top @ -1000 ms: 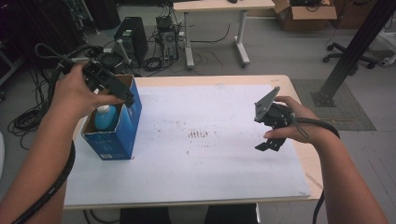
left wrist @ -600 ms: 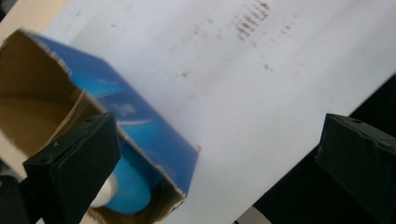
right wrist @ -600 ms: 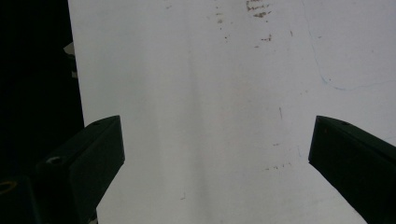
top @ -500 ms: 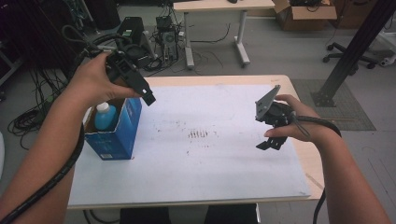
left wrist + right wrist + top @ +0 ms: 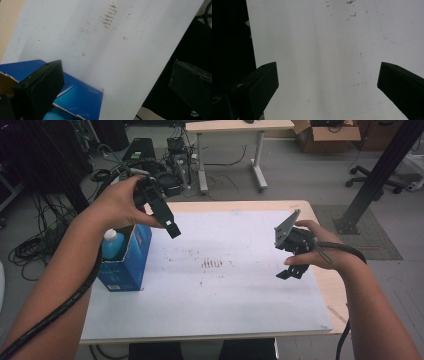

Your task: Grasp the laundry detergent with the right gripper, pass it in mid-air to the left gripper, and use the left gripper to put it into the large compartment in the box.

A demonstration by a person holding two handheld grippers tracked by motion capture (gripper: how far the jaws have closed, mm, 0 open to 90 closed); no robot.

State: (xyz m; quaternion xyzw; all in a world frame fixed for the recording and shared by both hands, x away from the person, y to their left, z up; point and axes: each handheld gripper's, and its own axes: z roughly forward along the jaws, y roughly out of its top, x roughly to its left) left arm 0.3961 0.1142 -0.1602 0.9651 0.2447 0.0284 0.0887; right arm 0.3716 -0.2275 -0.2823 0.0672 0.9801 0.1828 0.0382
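1. The bottle (image 5: 112,242) stands upright inside the blue box (image 5: 131,265) at the table's (image 5: 240,320) left edge.
2. The left gripper (image 5: 172,227) hangs above the box, jaws apart, empty.
3. The right gripper (image 5: 290,270), well apart, gapes empty too.

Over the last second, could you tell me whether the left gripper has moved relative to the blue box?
Yes. The left gripper has lifted out of the blue box and swung toward the table's middle.

One blue box (image 5: 127,262), just below the left gripper (image 5: 169,224). One bottle (image 5: 112,244) inside it. Two grippers in all; the right gripper (image 5: 290,270) is well apart from both.
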